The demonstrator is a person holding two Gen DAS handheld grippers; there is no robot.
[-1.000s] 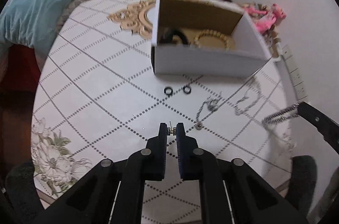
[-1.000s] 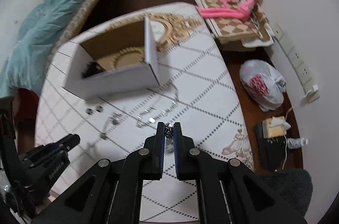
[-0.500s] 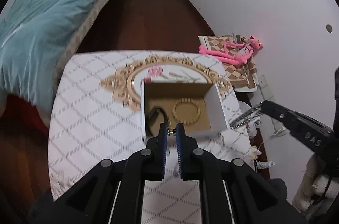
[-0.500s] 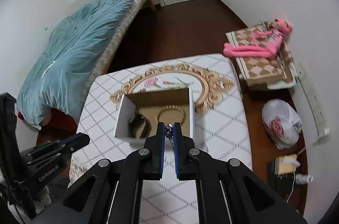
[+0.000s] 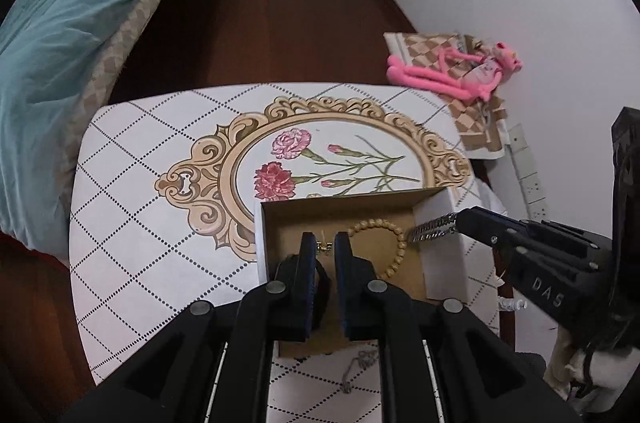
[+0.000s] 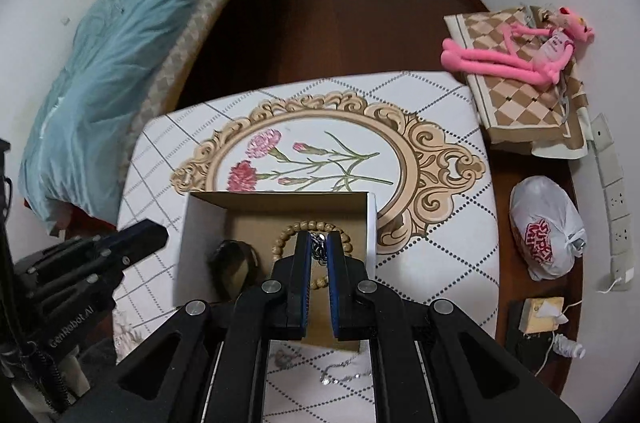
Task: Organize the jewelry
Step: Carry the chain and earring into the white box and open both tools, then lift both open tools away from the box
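Note:
An open white cardboard box stands on the patterned table. It holds a wooden bead bracelet and a black band. My left gripper is shut on a small gold earring above the box. My right gripper is shut on a silver chain above the box; the chain also shows in the left wrist view. A silver necklace lies on the table in front of the box.
The table has a flower print in a gold frame behind the box. A bed with a teal blanket is to the left. A pink plush toy and a white plastic bag are on the right by the wall.
Both grippers rose from the table surface and moved over the open box, each still holding its piece. The chain came up off the table.

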